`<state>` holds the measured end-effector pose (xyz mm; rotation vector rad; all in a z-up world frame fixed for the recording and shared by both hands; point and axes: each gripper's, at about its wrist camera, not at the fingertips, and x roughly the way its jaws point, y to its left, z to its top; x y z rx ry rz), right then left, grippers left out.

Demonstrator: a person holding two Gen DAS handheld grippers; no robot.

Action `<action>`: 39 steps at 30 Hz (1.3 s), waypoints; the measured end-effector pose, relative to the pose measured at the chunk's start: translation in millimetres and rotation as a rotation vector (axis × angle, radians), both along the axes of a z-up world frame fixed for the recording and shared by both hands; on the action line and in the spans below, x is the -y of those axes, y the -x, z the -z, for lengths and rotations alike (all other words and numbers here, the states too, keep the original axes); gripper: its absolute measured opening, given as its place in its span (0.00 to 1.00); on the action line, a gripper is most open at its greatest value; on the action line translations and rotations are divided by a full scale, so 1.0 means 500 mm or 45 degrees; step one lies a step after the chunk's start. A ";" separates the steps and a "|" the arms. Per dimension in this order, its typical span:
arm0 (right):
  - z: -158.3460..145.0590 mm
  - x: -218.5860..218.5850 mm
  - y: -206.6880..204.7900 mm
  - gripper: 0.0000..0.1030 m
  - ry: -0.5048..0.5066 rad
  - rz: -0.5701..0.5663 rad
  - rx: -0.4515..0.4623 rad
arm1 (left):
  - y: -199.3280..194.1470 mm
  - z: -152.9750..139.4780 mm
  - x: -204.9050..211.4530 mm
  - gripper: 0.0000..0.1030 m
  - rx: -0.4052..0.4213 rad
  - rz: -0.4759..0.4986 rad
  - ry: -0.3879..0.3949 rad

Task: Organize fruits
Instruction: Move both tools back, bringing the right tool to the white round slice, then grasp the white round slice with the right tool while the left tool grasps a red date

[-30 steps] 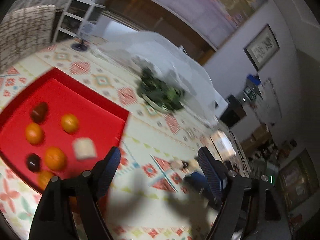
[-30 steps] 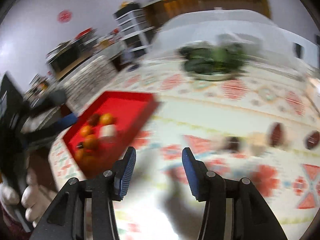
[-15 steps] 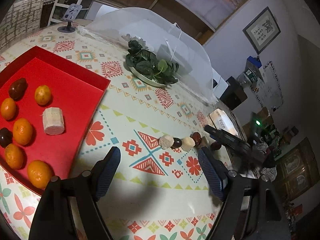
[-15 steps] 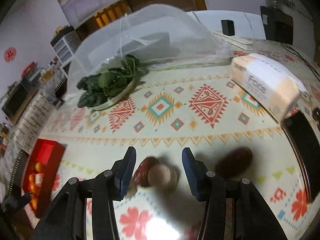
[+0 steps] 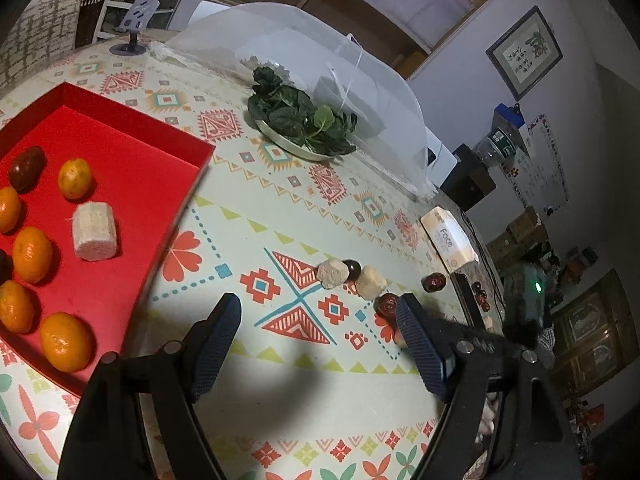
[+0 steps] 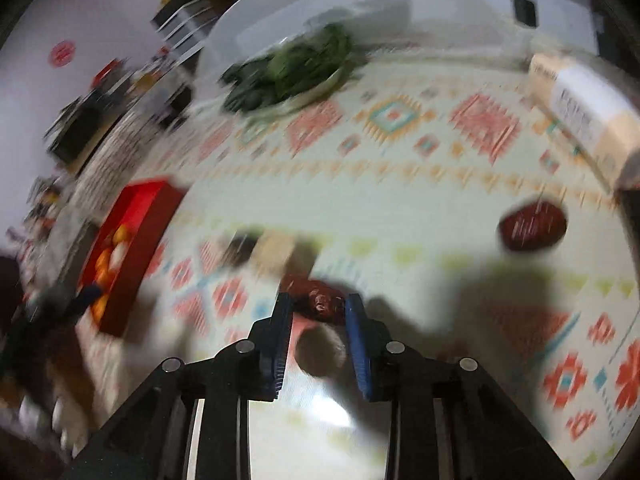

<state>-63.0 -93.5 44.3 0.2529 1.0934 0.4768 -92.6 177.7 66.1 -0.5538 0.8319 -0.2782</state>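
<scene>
Right wrist view: right gripper (image 6: pixel 320 306) pinches a red date (image 6: pixel 322 302) between its fingertips, for carrying.
Left gripper (image 5: pixel 316 336): spread, empty.
Red tray (image 5: pixel 132 120): far left of it, collecting fruit.

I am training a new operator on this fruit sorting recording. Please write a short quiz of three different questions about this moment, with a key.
1. True or false: the left tool grips a fruit.
2. What does the right tool close around? A) a red date B) an orange C) a leaf
3. Fill in: the oranges lie in the red ____.

Key: 1 false, it is open over the tablecloth. 2 A. 3 tray.
</scene>
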 end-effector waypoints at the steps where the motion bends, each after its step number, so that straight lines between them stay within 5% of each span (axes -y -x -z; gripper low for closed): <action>1: 0.000 0.009 0.019 0.29 -0.018 -0.011 -0.004 | 0.000 0.002 0.003 0.77 -0.002 0.005 0.001; 6: -0.023 0.058 0.076 0.33 0.037 0.098 0.103 | -0.001 0.009 0.016 0.77 -0.012 0.018 -0.009; 11: -0.028 0.023 0.094 0.52 0.063 0.043 0.175 | -0.007 0.016 0.034 0.77 -0.028 0.033 -0.013; 16: 0.002 -0.027 0.087 0.52 0.155 -0.005 0.204 | -0.007 0.018 0.070 0.77 -0.029 0.082 -0.056; 19: 0.019 -0.035 0.085 0.36 0.200 0.002 0.204 | -0.013 0.020 0.095 0.77 -0.038 0.112 -0.078; 28: 0.007 0.059 0.112 0.33 0.137 0.135 0.229 | -0.049 0.048 0.257 0.77 -0.057 0.296 -0.192; 35: 0.010 0.121 0.136 0.33 0.089 0.182 0.218 | -0.110 0.082 0.346 0.76 -0.073 0.266 -0.331; 37: 0.008 0.131 0.139 0.33 0.076 0.185 0.221 | -0.120 0.089 0.367 0.68 -0.069 0.270 -0.392; 39: 0.007 0.138 0.140 0.33 0.066 0.186 0.224 | -0.129 0.101 0.393 0.42 -0.078 0.293 -0.462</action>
